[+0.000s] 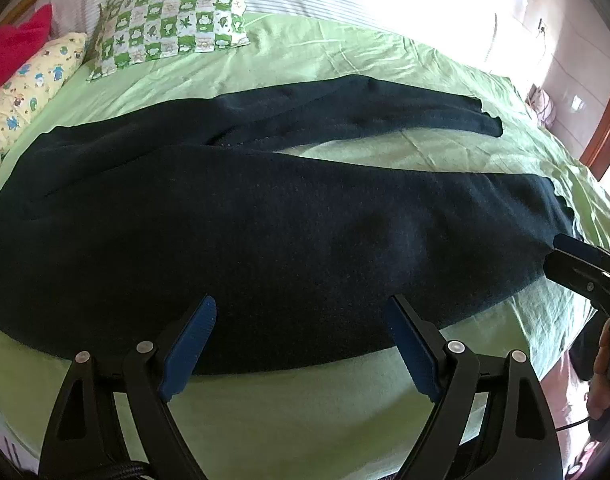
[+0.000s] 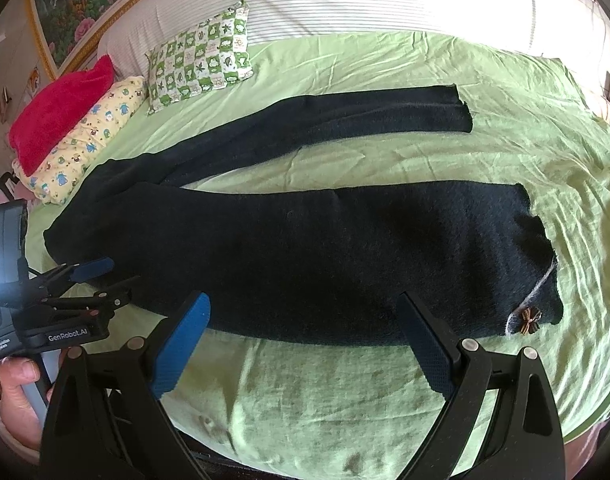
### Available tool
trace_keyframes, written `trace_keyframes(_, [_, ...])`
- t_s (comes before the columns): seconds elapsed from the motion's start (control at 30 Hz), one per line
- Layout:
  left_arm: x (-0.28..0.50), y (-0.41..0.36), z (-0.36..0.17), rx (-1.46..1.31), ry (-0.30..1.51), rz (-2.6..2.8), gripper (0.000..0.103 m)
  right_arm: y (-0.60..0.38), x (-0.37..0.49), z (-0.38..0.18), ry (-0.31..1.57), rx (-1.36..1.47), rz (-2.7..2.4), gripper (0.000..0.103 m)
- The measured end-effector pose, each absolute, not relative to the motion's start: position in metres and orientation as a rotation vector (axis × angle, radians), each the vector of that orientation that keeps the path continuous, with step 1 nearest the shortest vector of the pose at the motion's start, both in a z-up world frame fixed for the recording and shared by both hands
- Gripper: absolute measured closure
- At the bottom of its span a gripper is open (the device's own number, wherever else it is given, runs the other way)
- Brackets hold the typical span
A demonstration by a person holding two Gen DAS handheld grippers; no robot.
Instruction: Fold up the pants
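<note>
Nearest in each wrist view is that view's own claw, jaws spread wide and holding nothing: the left claw sits over the near edge of the pants, the right claw likewise over the pants. The pants lie flat on the green sheet of the bed, one pair, two legs splayed apart with sheet showing between them. Nothing lies between the claws and the cloth.

The right view alone shows a small bow at the near leg's hem, a red cloth on the yellow pillow, and a picture on the wall. The left view shows the right claw at its edge, touching the near leg's hem.

Farther back are two pillows: the yellow one and a green checked pillow.
</note>
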State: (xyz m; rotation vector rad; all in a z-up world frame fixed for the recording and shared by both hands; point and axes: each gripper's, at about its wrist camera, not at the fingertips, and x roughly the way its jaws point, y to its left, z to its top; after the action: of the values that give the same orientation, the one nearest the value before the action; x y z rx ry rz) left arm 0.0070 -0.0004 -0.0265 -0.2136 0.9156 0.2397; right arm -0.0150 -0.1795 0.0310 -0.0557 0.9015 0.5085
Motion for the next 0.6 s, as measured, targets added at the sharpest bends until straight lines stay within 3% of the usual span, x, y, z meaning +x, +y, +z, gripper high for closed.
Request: trace_keyframes(0.6, [0.046,0.014,0.002,-0.158,0.895,0.207,0.015,-0.195,0.022,0.048,0.929,0.092,0.568,0.009])
